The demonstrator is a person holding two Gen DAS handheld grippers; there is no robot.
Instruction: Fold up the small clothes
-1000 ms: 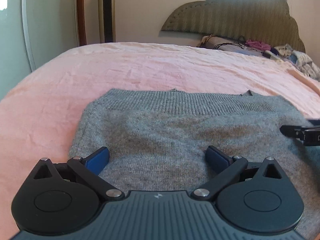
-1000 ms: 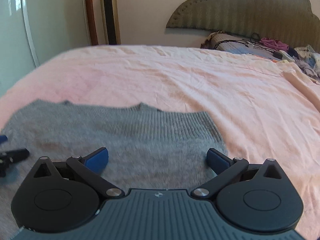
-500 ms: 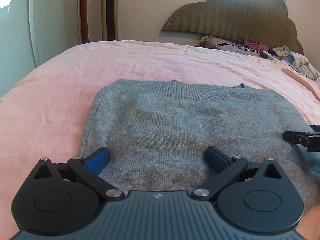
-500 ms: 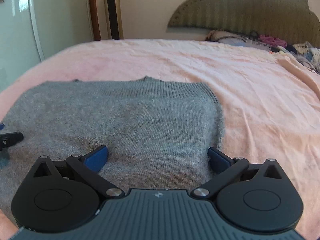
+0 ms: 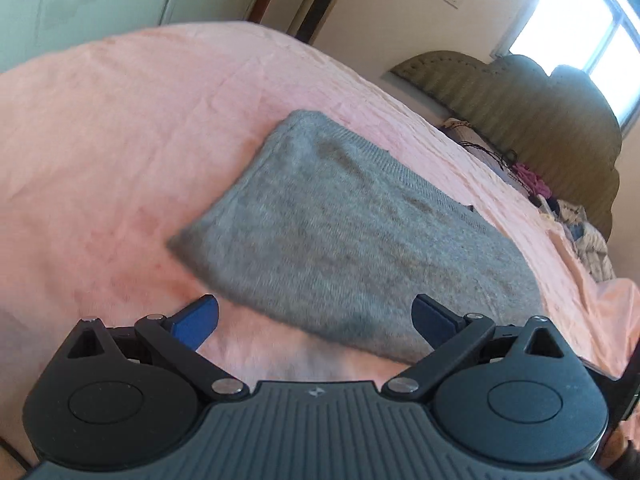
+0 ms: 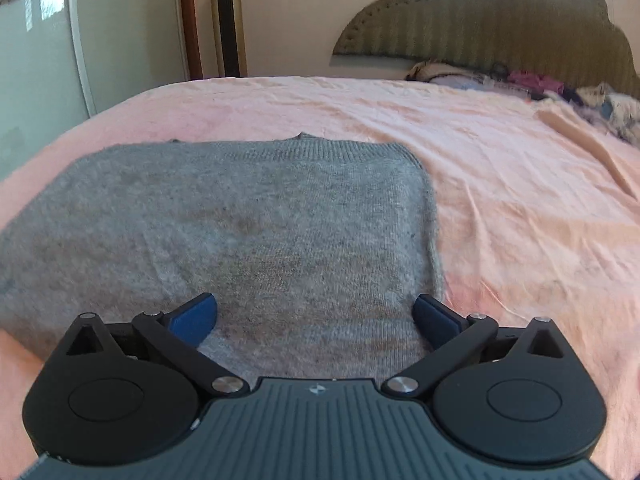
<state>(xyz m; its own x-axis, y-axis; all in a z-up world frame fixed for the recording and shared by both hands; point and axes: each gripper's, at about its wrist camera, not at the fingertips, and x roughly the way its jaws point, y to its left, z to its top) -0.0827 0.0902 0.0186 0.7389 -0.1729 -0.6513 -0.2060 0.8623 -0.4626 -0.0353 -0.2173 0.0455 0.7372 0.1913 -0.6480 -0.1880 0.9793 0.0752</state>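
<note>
Left gripper [image 5: 316, 320]: blue fingers spread wide, nothing between them. Camera rolled, so the bed reads tilted. Grey knit sweater [image 5: 352, 240] lies folded flat on the pink bedsheet [image 5: 120, 140], ahead of the gripper and offset toward its right finger; left finger [image 5: 196, 320] is over bare sheet, right finger [image 5: 434, 318] over the sweater's near edge. Can't tell whether either one touches the cloth.

Right gripper [image 6: 314, 318]: also spread wide, gripping nothing. Sweater [image 6: 240, 224] sits directly ahead and under it; left finger [image 6: 194, 318] over the knit, right finger [image 6: 434, 320] right at the sweater's right-hand edge, pink sheet [image 6: 500, 184] beyond.

Hard to make out:
- Near edge of the sweater is hidden behind the gripper body in both views.
- Left wrist view is motion-blurred; knit texture smeared, near corner soft.
- Right wrist view cuts the sweater's left side at the frame edge.
- Sleeves not visible, presumably tucked under.
- Clothes pile [image 6: 592, 100] by the headboard [image 6: 500, 28] is too blurred to itemise.

Orientation: ribbed band is the far edge, facing the headboard. Long axis runs left-right across the right gripper's view; in the left view it runs diagonally, far-left to near-right.
</note>
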